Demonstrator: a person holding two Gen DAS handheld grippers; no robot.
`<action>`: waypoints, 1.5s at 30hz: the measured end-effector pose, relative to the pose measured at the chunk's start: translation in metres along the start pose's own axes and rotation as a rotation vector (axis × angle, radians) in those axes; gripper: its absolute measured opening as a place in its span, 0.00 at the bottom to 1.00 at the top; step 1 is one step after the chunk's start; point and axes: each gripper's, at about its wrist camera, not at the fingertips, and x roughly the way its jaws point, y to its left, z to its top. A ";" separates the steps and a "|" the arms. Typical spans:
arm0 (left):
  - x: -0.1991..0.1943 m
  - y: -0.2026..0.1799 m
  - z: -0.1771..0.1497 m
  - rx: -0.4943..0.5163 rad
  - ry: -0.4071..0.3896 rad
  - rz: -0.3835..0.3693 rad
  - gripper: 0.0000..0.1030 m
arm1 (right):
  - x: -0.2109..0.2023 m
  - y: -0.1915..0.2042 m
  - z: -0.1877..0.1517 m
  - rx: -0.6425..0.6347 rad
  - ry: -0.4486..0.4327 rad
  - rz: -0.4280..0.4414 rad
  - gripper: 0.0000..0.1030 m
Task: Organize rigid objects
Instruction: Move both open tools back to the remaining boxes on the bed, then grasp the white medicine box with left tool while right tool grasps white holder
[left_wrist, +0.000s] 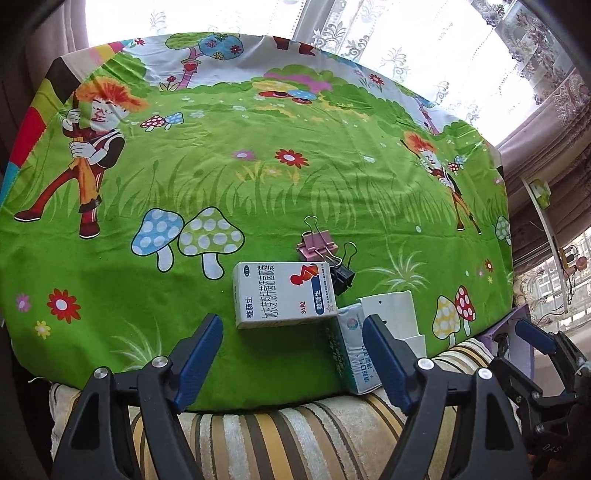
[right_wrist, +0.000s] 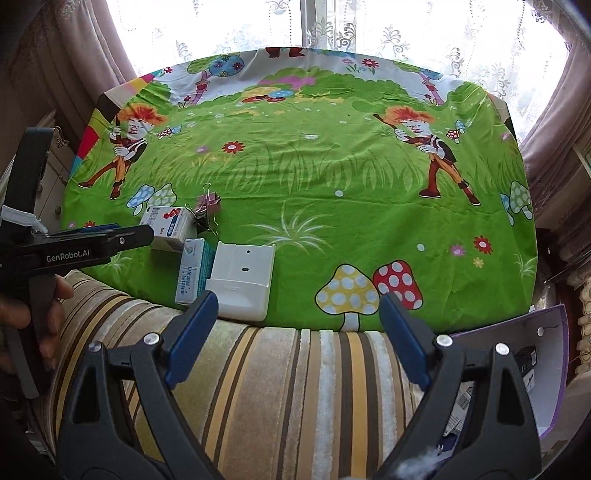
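Note:
A white medicine box (left_wrist: 282, 293) (right_wrist: 170, 227) lies on the green cartoon cloth near the front edge. Beside it lie a teal-and-white carton (left_wrist: 354, 350) (right_wrist: 192, 269), a white plastic holder (left_wrist: 397, 314) (right_wrist: 243, 278), a pink binder clip (left_wrist: 317, 245) (right_wrist: 208, 202) and a black binder clip (left_wrist: 341, 275) (right_wrist: 203, 224). My left gripper (left_wrist: 293, 365) is open and empty, just in front of the medicine box. My right gripper (right_wrist: 295, 332) is open and empty over the front edge, right of the holder.
A striped towel (right_wrist: 288, 387) covers the near edge. A purple-edged box (right_wrist: 517, 354) holding several small items sits at the lower right. Curtains and a window stand behind the table. The green cloth (right_wrist: 332, 177) stretches far and right.

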 end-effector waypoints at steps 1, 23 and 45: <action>0.003 0.000 0.002 -0.006 0.005 0.005 0.78 | 0.004 0.002 0.001 0.000 0.008 0.006 0.88; 0.043 0.006 0.016 -0.038 0.068 0.041 0.78 | 0.062 0.031 0.005 -0.053 0.156 0.045 0.88; 0.028 0.028 0.007 -0.076 0.017 0.077 0.72 | 0.083 0.050 0.006 -0.098 0.206 0.047 0.88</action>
